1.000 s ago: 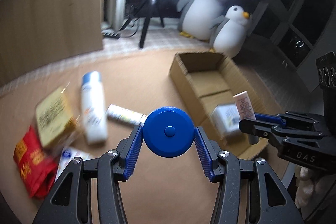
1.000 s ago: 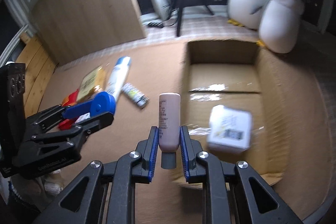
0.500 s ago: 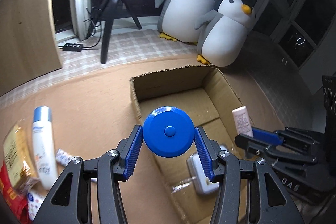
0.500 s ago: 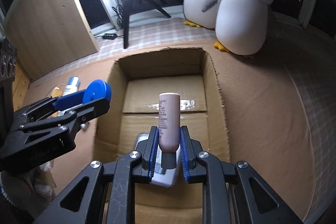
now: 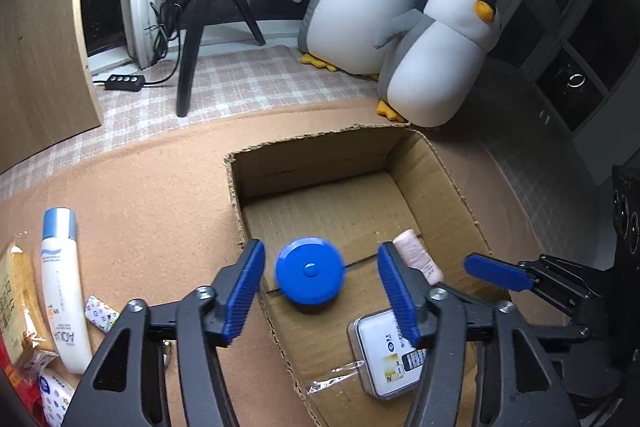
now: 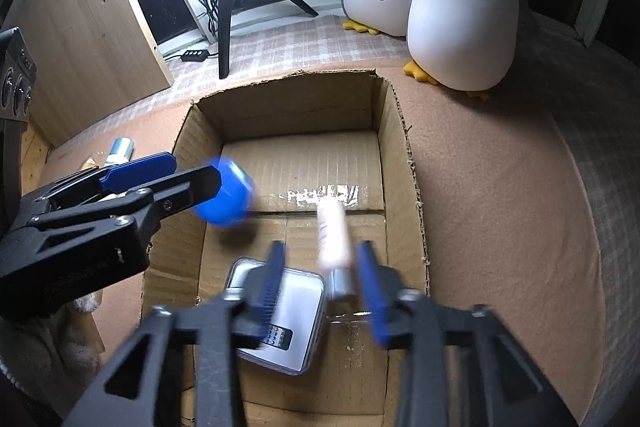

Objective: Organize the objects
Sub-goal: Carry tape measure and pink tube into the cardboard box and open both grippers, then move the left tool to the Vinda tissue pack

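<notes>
An open cardboard box (image 5: 436, 171) (image 6: 400, 131) lies on the brown mat. My left gripper (image 5: 320, 291) is open over the box; the round blue disc (image 5: 310, 271) (image 6: 226, 197) is loose between its fingers, blurred, apart from both pads. My right gripper (image 6: 320, 291) is open over the box; the pink tube (image 6: 334, 235) (image 5: 416, 259) is loose between its fingers, blurred. A silver tin (image 6: 280, 319) (image 5: 386, 351) lies on the box floor below both.
A white-and-blue bottle (image 5: 64, 287), snack packets (image 5: 20, 307) and a small patterned pack (image 5: 100, 313) lie on the mat left of the box. Two plush penguins (image 5: 436, 63) and a tripod (image 5: 200, 27) stand behind it.
Both grippers moved over the box and opened. The blue disc and the pink tube, gripped before, are now released and dropping into the box.
</notes>
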Available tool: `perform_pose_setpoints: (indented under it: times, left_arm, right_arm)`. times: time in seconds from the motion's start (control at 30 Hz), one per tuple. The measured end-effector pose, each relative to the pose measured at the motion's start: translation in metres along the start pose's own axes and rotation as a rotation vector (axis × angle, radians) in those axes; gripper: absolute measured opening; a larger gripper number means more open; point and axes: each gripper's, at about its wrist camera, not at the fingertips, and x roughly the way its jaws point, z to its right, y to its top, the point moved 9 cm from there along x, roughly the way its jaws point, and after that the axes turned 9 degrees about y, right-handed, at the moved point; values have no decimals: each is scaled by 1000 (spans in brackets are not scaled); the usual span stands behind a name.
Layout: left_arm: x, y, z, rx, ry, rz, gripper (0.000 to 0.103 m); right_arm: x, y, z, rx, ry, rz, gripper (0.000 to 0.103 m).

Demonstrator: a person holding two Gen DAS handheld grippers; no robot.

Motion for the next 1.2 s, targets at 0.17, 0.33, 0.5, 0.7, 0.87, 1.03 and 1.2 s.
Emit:
perform_pose_setpoints:
  times: [0.17,0.33,0.5,0.7,0.87,1.03,1.2]
  left_arm:
    - [-9,-3,-2,20,10,13,65]
    - [-25,-10,-14,11,4,25,65]
    - [-44,-20,-34,-4,12,33,65]
    - [-60,-38,-71,-27,40,25,65]
    - [-72,-54,-103,-56,61,17,65]
    - [-86,-75,-134,-82,82,10,65]
    - [-97,-101,-173,-121,114,-5,65]
  right_arm:
    - [-2,-1,-3,17,9,6,50]
    - [-4,-4,-13,32,24,11,51]
    - [-5,-11,-30,32,48,22,51]
    - [-13,-21,-59,21,81,54,51]
    - [-20,-29,-84,11,115,86,51]
    - [-21,-36,-114,-19,160,94,51]
    - [-18,-42,-146,-54,198,82,51]
